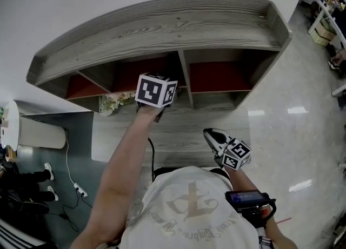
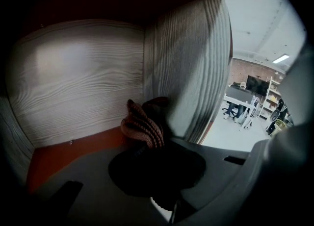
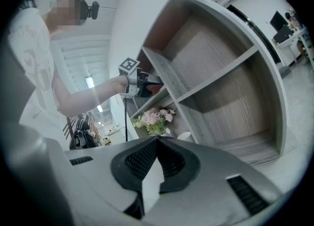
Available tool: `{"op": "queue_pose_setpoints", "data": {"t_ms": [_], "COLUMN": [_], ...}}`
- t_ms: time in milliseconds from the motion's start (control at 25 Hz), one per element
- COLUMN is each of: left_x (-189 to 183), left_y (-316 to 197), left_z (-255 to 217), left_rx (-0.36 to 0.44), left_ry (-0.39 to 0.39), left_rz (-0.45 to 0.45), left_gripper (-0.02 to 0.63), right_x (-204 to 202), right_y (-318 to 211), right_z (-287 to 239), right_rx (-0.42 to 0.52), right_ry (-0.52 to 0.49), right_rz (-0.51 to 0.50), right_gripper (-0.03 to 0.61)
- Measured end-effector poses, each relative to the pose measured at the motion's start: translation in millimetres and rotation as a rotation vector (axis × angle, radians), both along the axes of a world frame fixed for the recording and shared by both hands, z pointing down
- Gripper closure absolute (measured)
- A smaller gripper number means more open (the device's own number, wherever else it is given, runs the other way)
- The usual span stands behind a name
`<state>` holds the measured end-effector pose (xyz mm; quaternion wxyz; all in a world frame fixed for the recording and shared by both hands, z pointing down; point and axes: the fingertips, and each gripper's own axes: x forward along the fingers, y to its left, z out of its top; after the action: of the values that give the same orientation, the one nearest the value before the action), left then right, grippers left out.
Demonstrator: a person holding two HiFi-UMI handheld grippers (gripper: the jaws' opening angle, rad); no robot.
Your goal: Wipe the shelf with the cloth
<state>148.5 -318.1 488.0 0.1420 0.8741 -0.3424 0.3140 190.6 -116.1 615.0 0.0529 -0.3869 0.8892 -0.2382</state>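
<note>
The grey wood shelf unit (image 1: 162,26) has open compartments with red back panels. My left gripper (image 1: 157,91) reaches into the middle compartment, its marker cube facing me. In the left gripper view it (image 2: 152,146) is shut on a brown knitted cloth (image 2: 143,126), which is pressed into the corner where the wood panel (image 2: 78,78) meets the upright divider (image 2: 191,73). My right gripper (image 1: 209,133) hangs lower, near my body and away from the shelf. Its jaws (image 3: 156,140) are shut with nothing between them. From the right gripper view the left gripper (image 3: 140,84) shows at the shelf edge.
A bunch of pale flowers (image 1: 116,101) stands in the lower left compartment, with a small white dish (image 3: 185,135) beside it. A white cylinder (image 1: 32,132) and cables (image 1: 73,186) lie on the floor at left. Desks stand at far right (image 1: 324,10).
</note>
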Motion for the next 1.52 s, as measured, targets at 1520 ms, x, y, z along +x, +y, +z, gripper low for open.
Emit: {"op": "queue_pose_setpoints", "data": {"t_ms": [1520], "left_x": [-36.7], "left_y": [185.2], "left_z": [48.9], "left_rx": [0.023], "left_ry": [0.289], "left_rz": [0.087], "left_gripper": [0.548], "right_x": [16.9], "right_y": [89.7], "right_z": [-36.2], "right_rx": [0.001], "right_ry": [0.125], "right_rz": [0.286], "right_gripper": [0.574]}}
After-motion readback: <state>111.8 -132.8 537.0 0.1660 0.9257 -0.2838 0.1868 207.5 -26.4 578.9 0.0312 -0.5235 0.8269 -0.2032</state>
